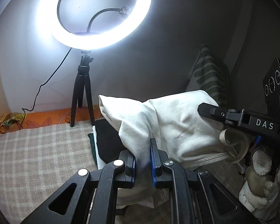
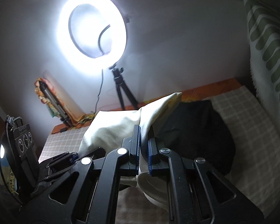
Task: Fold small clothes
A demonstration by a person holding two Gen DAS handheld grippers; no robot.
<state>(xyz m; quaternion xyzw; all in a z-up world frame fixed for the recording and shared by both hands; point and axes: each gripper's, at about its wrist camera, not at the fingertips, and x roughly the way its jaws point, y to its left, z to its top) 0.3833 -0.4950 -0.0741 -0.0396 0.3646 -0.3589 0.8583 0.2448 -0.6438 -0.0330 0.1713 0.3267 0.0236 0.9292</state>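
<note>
Both tools [image 1: 142,156] [image 2: 144,145] pinching white garment [image 1: 177,123]

Showing matte black linkage arms with teardrop cut-outs on the left gripper [image 1: 142,150], pinned by 2 bright silver round screws and 2 darker grey ones. Carrying blue serrated pads [image 1: 152,160] on the inner faces of both black fingers. Repeating the same black links, silver and grey pivots and blue toothed pads on the right gripper [image 2: 144,137]. Bearing white letters "DAS" [image 1: 264,125] on the right gripper's black side plate, near a small screw. Wearing a white knitted glove, grubby and greyed, over the right hand [image 1: 261,175]. Displaying 3 ringed circles on a black box [image 1: 273,82] atop each gripper.
</note>
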